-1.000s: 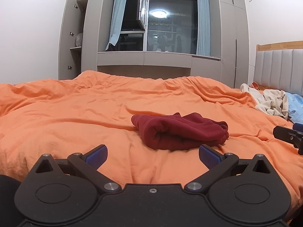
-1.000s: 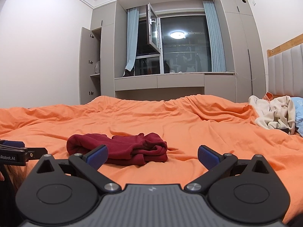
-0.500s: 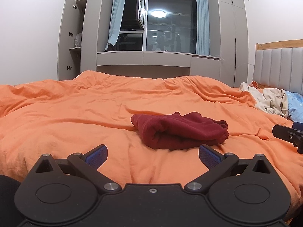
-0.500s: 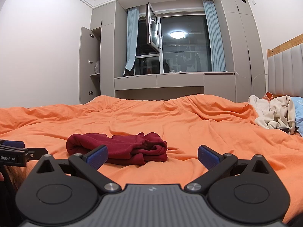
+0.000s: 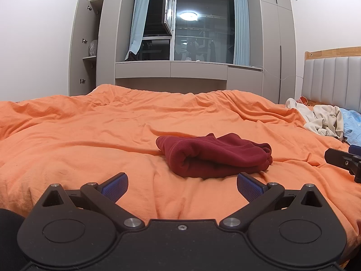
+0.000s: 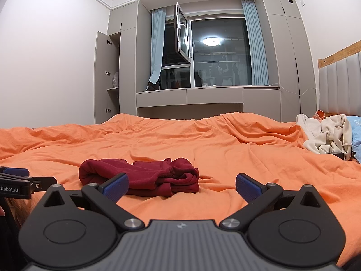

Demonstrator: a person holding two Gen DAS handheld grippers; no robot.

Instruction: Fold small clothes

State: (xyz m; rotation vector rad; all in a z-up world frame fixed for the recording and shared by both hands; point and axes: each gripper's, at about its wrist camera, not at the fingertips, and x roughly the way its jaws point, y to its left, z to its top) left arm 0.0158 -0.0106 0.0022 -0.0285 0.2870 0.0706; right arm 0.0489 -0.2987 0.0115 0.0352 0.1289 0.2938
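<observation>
A rumpled orange duvet (image 5: 90, 135) covers the bed below a dark night window (image 6: 220, 61). The folded dark-red knit garment (image 5: 214, 155) lies mid-bed, at 12 o'clock of the left gripper (image 5: 182, 184) and 11 o'clock of the right gripper (image 6: 181, 184); both gape wide, empty.

Folded garment (image 5: 214, 157) lies mid-duvet (image 5: 90, 135); clothes pile (image 5: 322, 119) far right by headboard (image 5: 331, 76).

A bed covered by a rumpled orange duvet (image 5: 112, 135) fills the near ground. At the far wall a dark window (image 6: 221, 54) is framed by pale blue curtains (image 6: 257, 45), with one sash (image 6: 181, 33) swung inward and a ceiling lamp (image 6: 211, 41) reflected in the glass. Grey wardrobes (image 5: 277, 36) flank it; the left cupboard door (image 5: 82, 45) stands ajar. A padded headboard (image 5: 331, 76) is seen at right. The walls (image 6: 45, 56) are white.
</observation>
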